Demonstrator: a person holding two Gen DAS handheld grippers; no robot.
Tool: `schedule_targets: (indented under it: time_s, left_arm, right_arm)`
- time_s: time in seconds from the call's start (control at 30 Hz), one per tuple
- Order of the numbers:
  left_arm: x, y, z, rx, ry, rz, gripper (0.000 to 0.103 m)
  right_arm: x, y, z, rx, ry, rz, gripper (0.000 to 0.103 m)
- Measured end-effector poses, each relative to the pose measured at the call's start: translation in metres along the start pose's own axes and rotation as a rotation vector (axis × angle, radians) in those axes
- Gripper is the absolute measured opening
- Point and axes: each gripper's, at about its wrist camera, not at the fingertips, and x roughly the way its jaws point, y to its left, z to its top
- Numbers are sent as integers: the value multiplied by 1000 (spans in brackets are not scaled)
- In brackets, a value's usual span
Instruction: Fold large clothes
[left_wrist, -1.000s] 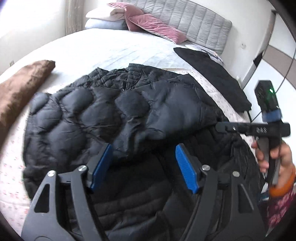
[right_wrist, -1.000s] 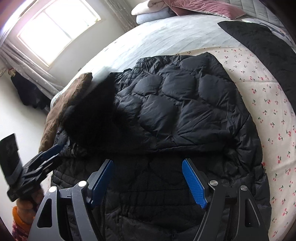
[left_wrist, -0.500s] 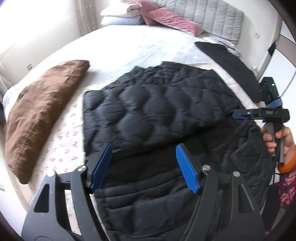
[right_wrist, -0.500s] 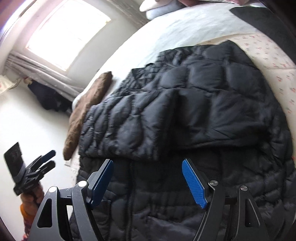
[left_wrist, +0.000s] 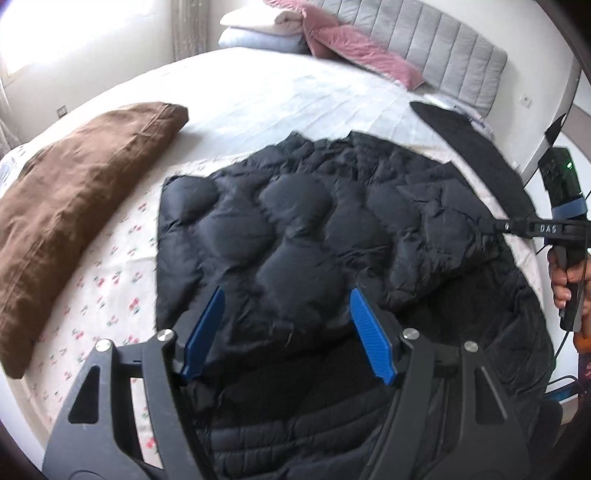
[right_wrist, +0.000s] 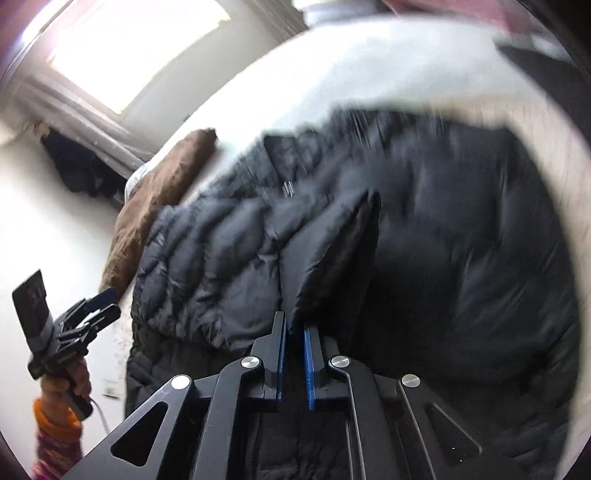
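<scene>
Left wrist view: the left gripper (left_wrist: 286, 332) hangs over the black quilted puffer jacket (left_wrist: 314, 236), its blue-padded fingers (left_wrist: 371, 336) spread wide with nothing between them. The jacket lies on the bed (left_wrist: 258, 96), on a white sheet printed with small red flowers (left_wrist: 107, 288); a puffy upper layer is folded across the darker, flatter part nearest the camera. A long brown cushion (left_wrist: 74, 206) lies to the left of the jacket, apart from it. A flat black cloth (left_wrist: 469, 155) lies on the far right of the bed, and pink and white pillows (left_wrist: 314, 29) are stacked against the grey padded headboard (left_wrist: 443, 48). At the right edge the right gripper (left_wrist: 487, 225) reaches to the jacket's edge, held by a hand (left_wrist: 565, 273).

Right wrist view: blurred. The right gripper (right_wrist: 294, 332) has its blue fingers (right_wrist: 309, 365) drawn close together, pinching a fold of the jacket (right_wrist: 424, 240), which rises as a ridge from the tips. The brown cushion (right_wrist: 159, 199) lies beyond on the left. At lower left the left gripper (right_wrist: 105, 306) is held clear of the jacket, fingers apart.
</scene>
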Motion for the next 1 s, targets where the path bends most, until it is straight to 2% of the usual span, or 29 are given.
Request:
schedule_targets:
  time_s: [0.07,0.17,0.33,0.4,0.47,0.53,0.63,0.77,0.9,1.0]
  left_arm:
    - [6,-1,2,-1,6,-7,71]
    - [20,-1,1,-2,34,-7,71]
    - [37,1,-11,-5,75,-1,71]
    - [34,2,-15,5,54,-4,71]
    - [30,3,-17,6,31,-12,71]
    - [27,7,-17,-10,9,-24,71]
    - [30,14,-17,-43,-1,-44,71]
    - [48,18,-27,-45,37,-17,71]
    - [60,26,-42,-90,79,-3,71]
    - [44,26,-46,-112,76,9,71]
  right_arm:
    - [-10,8,9,-51,-37,-41,7]
    - [-5,10,20,-114,-54,-157,7]
    - [32,-4,11,-131,46,-305,10]
    - [34,-7,6,-106,70,-289,13]
    - [31,-7,3,-83,58,-271,22]
    - [25,-1,3,-90,21,-266,36]
    - [22,8,6,-117,-21,-264,47]
    - [39,12,7,-158,2,-268,49]
    - [62,-14,-3,-96,87,-299,49]
    - [45,-25,-10,-65,79,-280,49]
